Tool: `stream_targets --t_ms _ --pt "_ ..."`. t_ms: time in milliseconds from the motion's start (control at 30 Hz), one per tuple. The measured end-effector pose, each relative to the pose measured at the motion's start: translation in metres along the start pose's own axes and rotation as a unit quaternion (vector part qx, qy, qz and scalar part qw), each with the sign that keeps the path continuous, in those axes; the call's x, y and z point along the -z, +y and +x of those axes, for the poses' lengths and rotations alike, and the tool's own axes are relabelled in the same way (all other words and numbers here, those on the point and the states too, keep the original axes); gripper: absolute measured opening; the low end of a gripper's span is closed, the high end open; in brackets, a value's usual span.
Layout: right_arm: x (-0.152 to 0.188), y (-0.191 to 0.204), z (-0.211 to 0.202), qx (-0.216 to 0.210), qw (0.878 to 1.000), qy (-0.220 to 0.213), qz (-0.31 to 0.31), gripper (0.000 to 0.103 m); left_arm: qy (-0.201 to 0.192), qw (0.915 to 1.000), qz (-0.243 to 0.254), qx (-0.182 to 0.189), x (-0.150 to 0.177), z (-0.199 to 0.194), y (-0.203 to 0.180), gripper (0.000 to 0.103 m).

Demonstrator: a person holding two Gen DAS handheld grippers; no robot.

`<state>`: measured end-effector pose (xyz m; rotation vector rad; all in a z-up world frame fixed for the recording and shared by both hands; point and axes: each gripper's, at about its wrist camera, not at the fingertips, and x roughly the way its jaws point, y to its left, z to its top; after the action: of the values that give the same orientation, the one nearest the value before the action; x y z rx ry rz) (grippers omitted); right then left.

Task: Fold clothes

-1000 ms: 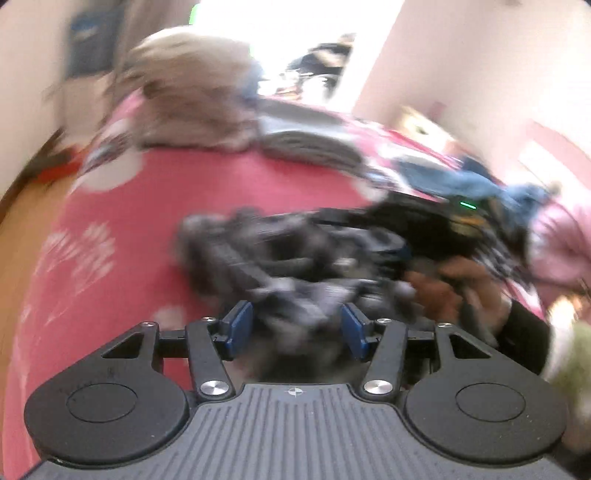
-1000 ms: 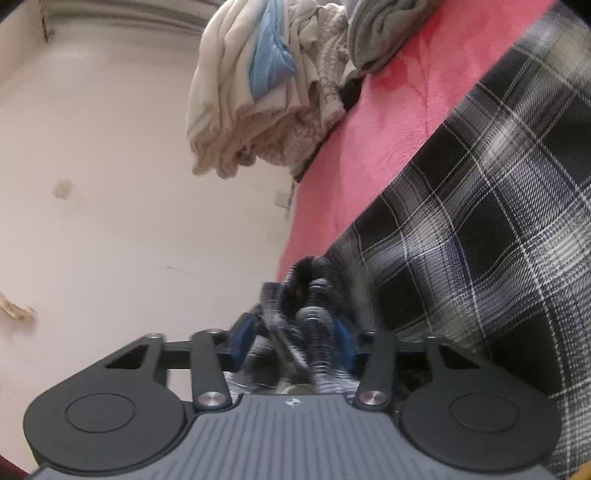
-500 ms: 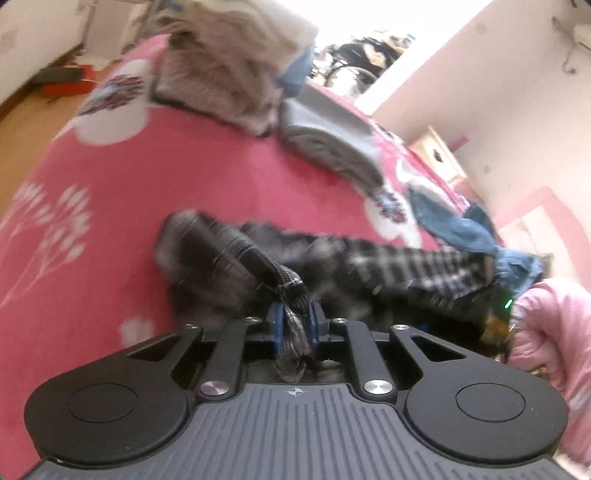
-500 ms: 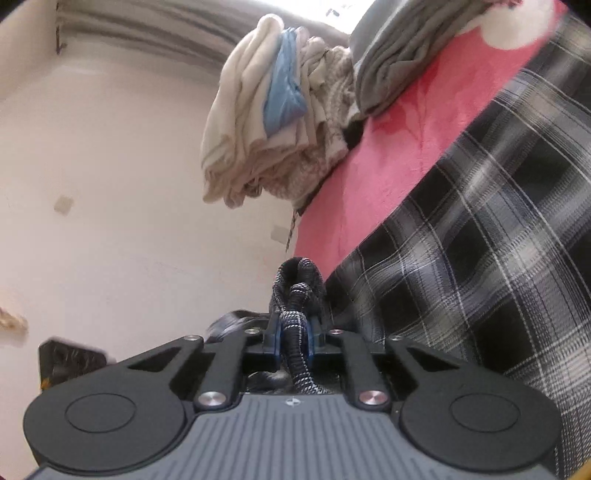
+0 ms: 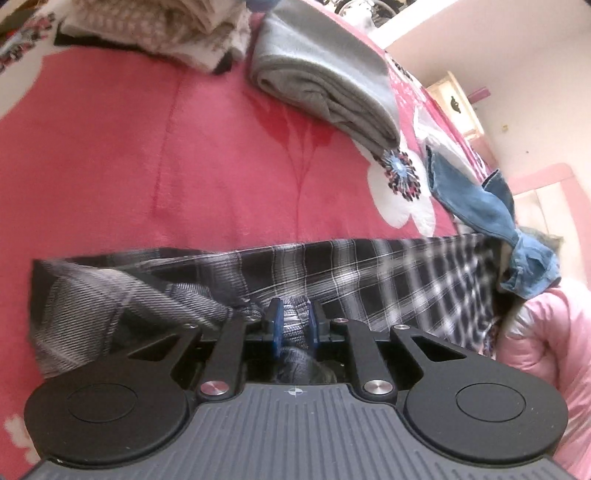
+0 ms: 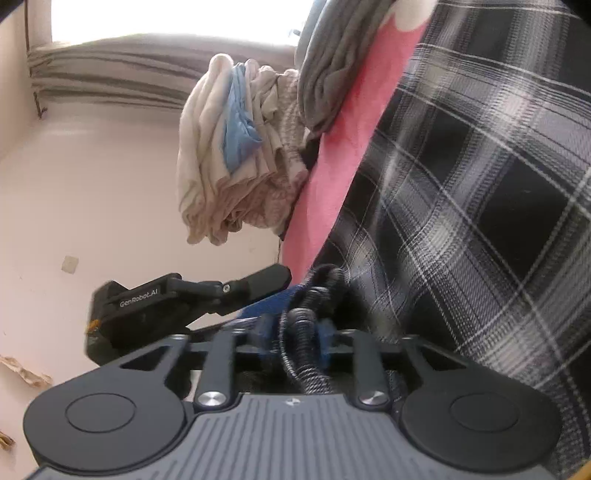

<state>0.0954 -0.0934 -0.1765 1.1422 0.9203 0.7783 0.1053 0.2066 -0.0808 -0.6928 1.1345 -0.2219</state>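
A black-and-white plaid shirt [image 5: 388,273] lies stretched in a band across the red bedspread [image 5: 147,166]. A bunched fold of it fills the gap between the blue pads of my left gripper [image 5: 293,325], whose jaws are opening while both pads still touch the cloth. In the right wrist view the plaid shirt [image 6: 480,184] fills the right side. Its rolled edge runs between the pads of my right gripper [image 6: 295,332], whose jaws are opening, and a slim gap shows beside the roll. The black body of my left gripper [image 6: 140,299] reaches in from the left, close to the same edge.
A folded grey garment [image 5: 332,74] and a stack of beige and white clothes [image 5: 166,29] sit at the far side of the bed. Blue jeans [image 5: 480,199] and a pink padded item [image 5: 546,350] lie at the right. A pale wall is beyond the bed edge.
Both grippers closed on the crumpled shirt, then their jaws parted somewhat. The left gripper moved with the cloth, which is now pulled out into a band. It has come into the right wrist view.
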Motion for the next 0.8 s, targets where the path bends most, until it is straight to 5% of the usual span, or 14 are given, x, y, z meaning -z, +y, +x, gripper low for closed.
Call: stream_targets --t_ms 167,400,567,700,800 --pt "-0.001 0.025 -0.005 0.014 0.997 0.023 -0.067 0.064 0.004 0.9987 -0.035 0.038 -0.003 0.007 0.007 0.037" --pt "-0.006 0.027 -0.001 0.03 0.997 0.035 -0.066 0.07 -0.067 0.9935 -0.062 0.068 -0.002 -0.018 0.012 0.039" --pt "-0.009 0.014 -0.001 0.029 0.999 0.026 -0.033 0.052 -0.154 0.9871 0.01 0.042 0.035 -0.079 0.008 0.051" --pt "-0.004 0.018 0.005 0.062 0.995 0.047 -0.056 0.034 -0.138 0.983 0.12 -0.02 0.077 -0.097 -0.003 0.051" --pt "0.0 0.02 0.004 0.066 0.995 0.046 -0.062 0.017 -0.138 0.9664 0.207 -0.064 0.105 -0.094 -0.019 0.049"
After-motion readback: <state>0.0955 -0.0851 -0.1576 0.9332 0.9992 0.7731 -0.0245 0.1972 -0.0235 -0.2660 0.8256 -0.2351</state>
